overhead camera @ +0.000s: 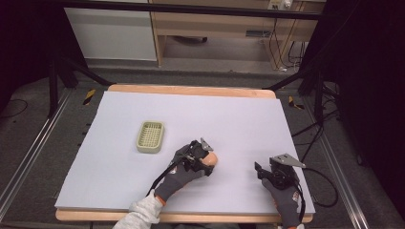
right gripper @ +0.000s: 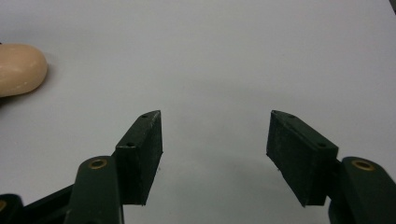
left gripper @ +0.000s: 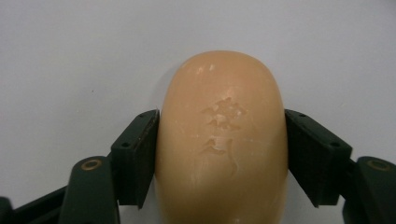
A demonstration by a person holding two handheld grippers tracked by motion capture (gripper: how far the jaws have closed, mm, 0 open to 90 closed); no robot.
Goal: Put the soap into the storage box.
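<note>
A peach-coloured oval soap bar (left gripper: 222, 84) with a stamped mark on top lies on the pale sheet. My left gripper (left gripper: 222, 137) is shut on it, both black pads pressing its sides. From above, the soap (overhead camera: 213, 158) pokes out of the left gripper (overhead camera: 208, 161) just below the table's centre. My right gripper (overhead camera: 260, 170) rests near the front right with its jaws wide apart. In its own view the right gripper (right gripper: 215, 135) is open over bare sheet, and the soap's end (right gripper: 18, 69) shows at the far left.
A pale green slotted soap dish (overhead camera: 150, 136) sits left of centre, a short way up and left of the left hand. The pale sheet (overhead camera: 239, 119) covers a wooden table (overhead camera: 191, 90). Cables trail from both grippers toward the front edge.
</note>
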